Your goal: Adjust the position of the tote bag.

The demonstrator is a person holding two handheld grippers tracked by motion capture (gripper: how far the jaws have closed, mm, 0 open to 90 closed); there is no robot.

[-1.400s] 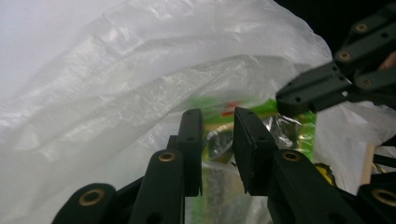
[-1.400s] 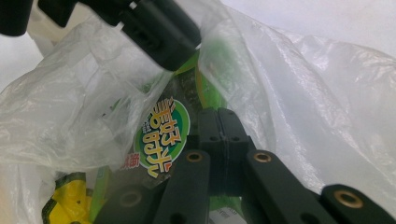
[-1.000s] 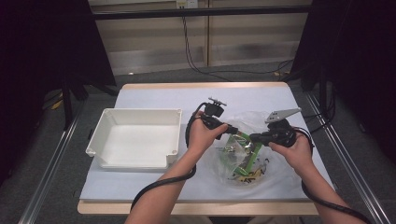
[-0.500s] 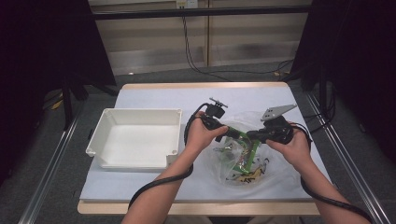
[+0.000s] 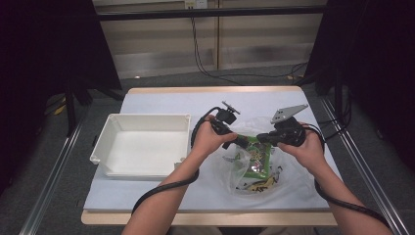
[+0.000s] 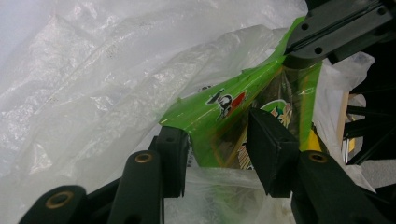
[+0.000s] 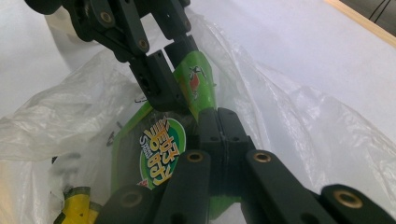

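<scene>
Worktop (image 5: 161, 100) covered in a pale sheet, seen from above, with a person's two forearms reaching in from the near edge. A white tray (image 5: 105, 142) is the landmark. Just beside the tray, on the side away from its outer wall, lies a crumpled clear plastic bag (image 5: 274, 176). A green snack packet (image 5: 257, 156) sits in the mouth of that bag, partly lifted out, with more packets, one yellow (image 7: 77, 200), deeper inside.

The left hand-held gripper (image 5: 238, 140), the one nearer the tray, has its jaws partly apart around the packet's upper corner, with the green film between the two pads; whether the pads press on the film cannot be told. The right hand-held gripper (image 5: 262, 139), farther from the tray, has its jaws closed tight on the packet's top edge. The two grippers meet tip to tip over the bag, almost touching.
</scene>
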